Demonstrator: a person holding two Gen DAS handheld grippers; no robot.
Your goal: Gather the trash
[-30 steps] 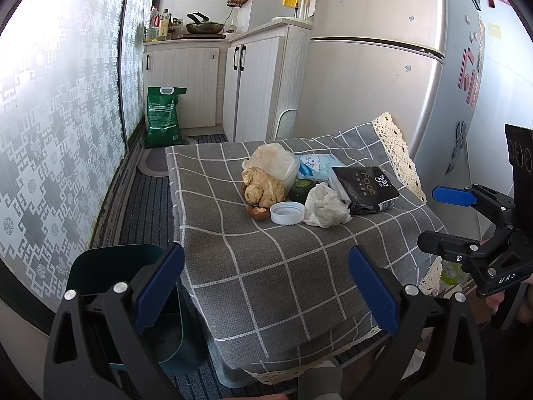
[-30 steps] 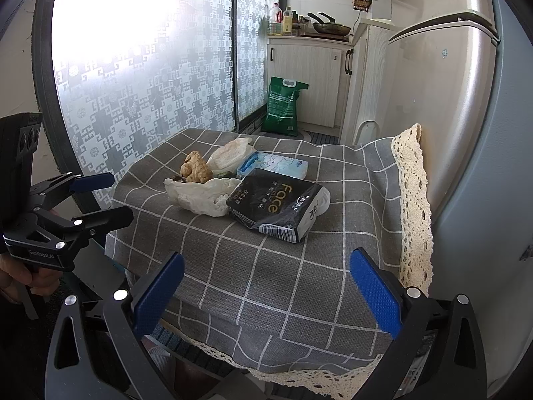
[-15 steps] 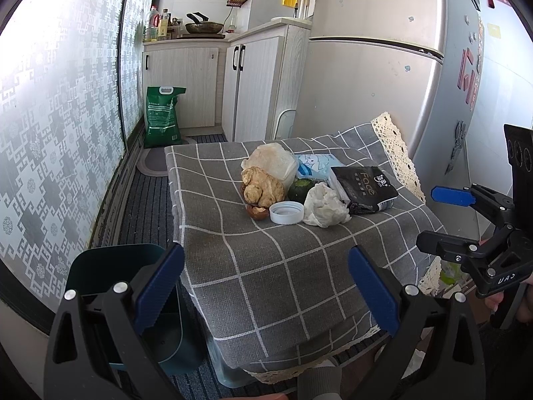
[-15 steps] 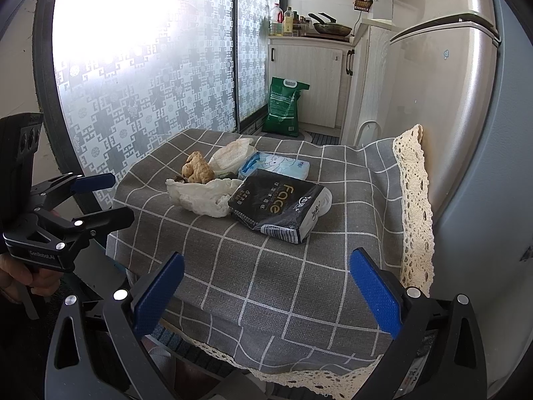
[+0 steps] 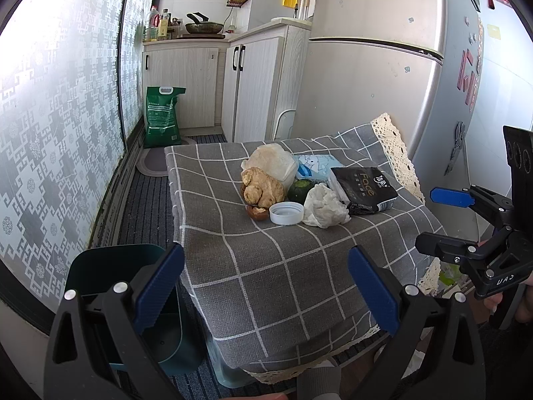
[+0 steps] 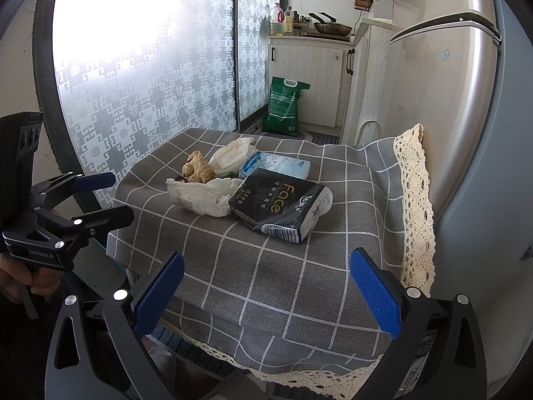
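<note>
Jaws of left gripper (image 5: 265, 286) and right gripper (image 6: 266, 291) are held wide apart, empty, short of the table's (image 5: 266, 266) near edge. Trash is clustered mid-table: crumpled tissue (image 5: 324, 205), white cap (image 5: 286, 212), ginger (image 5: 261, 191). Dark bin (image 5: 100, 266) stands on the floor, left. Risk judged: the checked cloth could be snagged with the tissue, or the cap knocked off.

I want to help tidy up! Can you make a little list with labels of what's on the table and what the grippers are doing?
table: grey checked tablecloth
trash: crumpled white tissue; round white plastic lid
other items: black tissue pack; knobbly ginger root
bin: dark teal plastic bin, on the floor left of the table
left gripper: open, empty
right gripper: open, empty
</note>
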